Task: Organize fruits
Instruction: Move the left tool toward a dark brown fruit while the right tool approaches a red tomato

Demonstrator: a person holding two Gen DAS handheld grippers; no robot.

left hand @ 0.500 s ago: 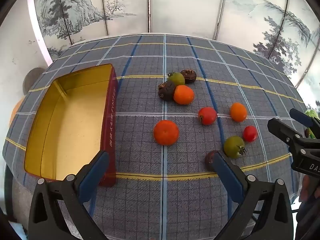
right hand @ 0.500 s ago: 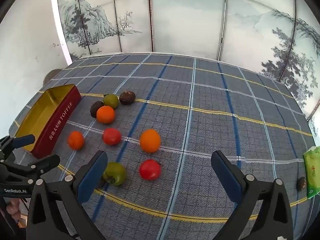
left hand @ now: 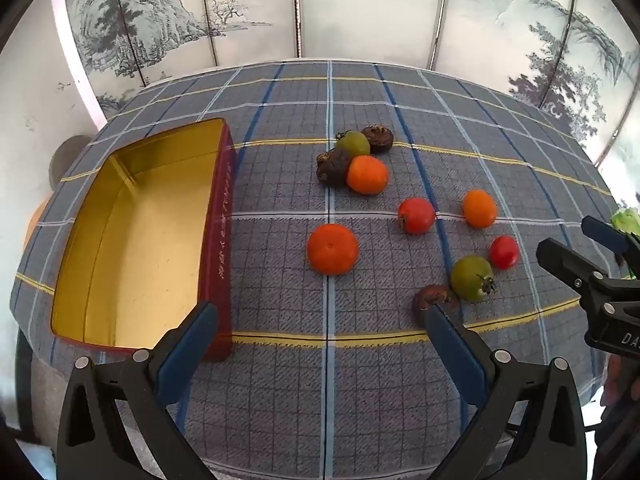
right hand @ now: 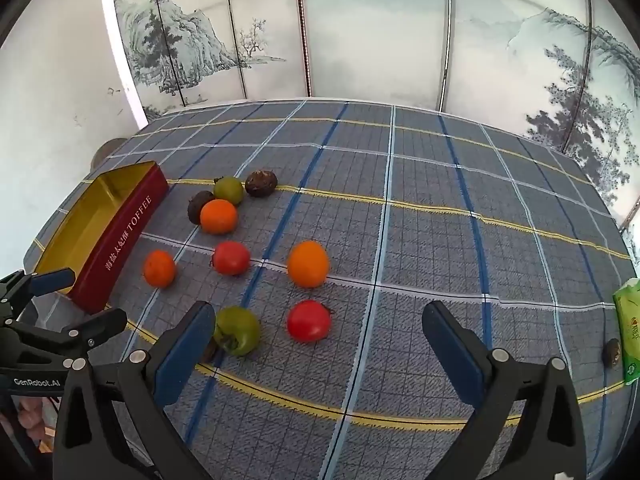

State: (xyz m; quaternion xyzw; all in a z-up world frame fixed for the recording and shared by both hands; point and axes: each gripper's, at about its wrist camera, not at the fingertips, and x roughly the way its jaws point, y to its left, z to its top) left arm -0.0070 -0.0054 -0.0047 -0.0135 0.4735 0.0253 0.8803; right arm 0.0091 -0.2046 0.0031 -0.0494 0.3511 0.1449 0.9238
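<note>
Several fruits lie loose on the plaid tablecloth: an orange [left hand: 332, 249], a red tomato [left hand: 416, 215], a second orange [left hand: 479, 208], a small red tomato [left hand: 504, 252], a green tomato [left hand: 471, 278] and a dark fruit [left hand: 430, 300]. A cluster of green, dark and orange fruit [left hand: 354, 156] lies farther back. An empty red tin with a gold inside [left hand: 136, 240] stands at the left. My left gripper [left hand: 320, 332] is open above the front edge. My right gripper [right hand: 318, 328] is open and empty, near the red tomato [right hand: 309, 321] and green tomato [right hand: 236, 330].
A green packet [right hand: 628, 332] and a small dark fruit [right hand: 612, 352] lie at the table's right edge. A painted folding screen [right hand: 360, 32] stands behind the table. Each gripper shows at the side of the other's view.
Both grippers have drifted very slightly; the fruits and tin lie where they were.
</note>
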